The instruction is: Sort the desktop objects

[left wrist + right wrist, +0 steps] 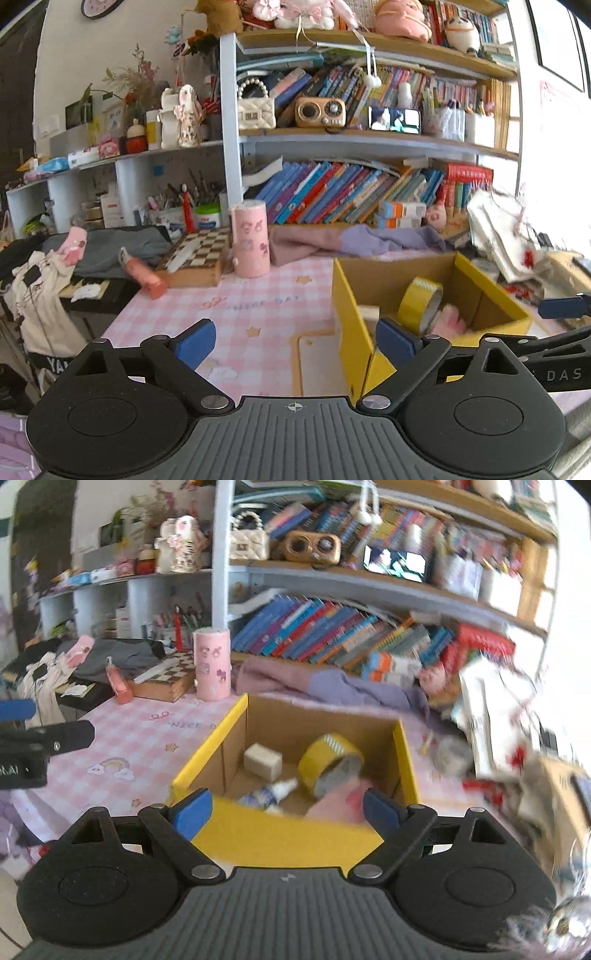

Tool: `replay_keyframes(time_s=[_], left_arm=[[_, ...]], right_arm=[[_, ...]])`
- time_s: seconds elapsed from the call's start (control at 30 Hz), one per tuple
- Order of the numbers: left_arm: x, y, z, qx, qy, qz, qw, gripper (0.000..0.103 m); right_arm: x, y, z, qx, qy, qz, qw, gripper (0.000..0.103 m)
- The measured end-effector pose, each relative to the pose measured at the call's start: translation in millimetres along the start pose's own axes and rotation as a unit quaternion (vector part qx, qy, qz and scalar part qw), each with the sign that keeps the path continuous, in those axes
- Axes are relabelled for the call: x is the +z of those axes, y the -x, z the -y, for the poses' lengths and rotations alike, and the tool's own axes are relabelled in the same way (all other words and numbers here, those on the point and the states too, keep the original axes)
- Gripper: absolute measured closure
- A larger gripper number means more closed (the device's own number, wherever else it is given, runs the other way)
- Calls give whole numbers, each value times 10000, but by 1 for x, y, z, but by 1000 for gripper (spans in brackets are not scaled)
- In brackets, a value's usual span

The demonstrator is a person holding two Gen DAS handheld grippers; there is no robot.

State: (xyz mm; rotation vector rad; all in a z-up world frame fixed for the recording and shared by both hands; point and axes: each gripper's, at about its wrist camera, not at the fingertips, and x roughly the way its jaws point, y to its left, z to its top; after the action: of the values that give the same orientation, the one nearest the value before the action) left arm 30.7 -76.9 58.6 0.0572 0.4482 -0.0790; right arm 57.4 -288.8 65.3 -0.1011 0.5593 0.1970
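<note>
A yellow cardboard box (pixel 404 753) stands open on the pink checked desk mat (pixel 236 314); it also shows in the left wrist view (pixel 351 325). Inside lie a roll of yellow tape (pixel 328 757), a beige block (pixel 263 761), a small white bottle (pixel 271 794) and a pink fluffy thing (pixel 340 801). My right gripper (pixel 286 812) is open and empty, just above the box's near wall. My left gripper (pixel 295 341) is open and empty, over the mat at the box's left side. The tape also shows in the left wrist view (pixel 419 299).
A pink cylinder (pixel 250 238), a chessboard box (pixel 197 258) and a pink tube (pixel 144 275) stand at the mat's far left. Purple cloth (pixel 354 240) lies behind the box. Bookshelves rise behind. White bags (pixel 506 236) are piled at the right.
</note>
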Motion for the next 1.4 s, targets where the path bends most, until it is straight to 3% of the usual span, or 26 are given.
replay_keyframes(time_s=[0.43, 0.63, 0.87, 1.4], left_arm=[[-52, 34, -25, 129, -127, -506, 9986, 7], [-67, 45, -30, 2, -101, -693, 9975, 7], [-77, 50, -31, -39, -314, -835, 9960, 7], [-89, 54, -44, -84, -297, -1067, 9938, 7]], right_arm=[[-61, 36, -51, -392, -609, -402, 9966, 15], [-77, 46, -79, -394, -366, -477, 9974, 15], [-83, 52, -92, -389, -335, -525, 9973, 15], [-93, 51, -103, -301, -515, -816, 9949, 15]])
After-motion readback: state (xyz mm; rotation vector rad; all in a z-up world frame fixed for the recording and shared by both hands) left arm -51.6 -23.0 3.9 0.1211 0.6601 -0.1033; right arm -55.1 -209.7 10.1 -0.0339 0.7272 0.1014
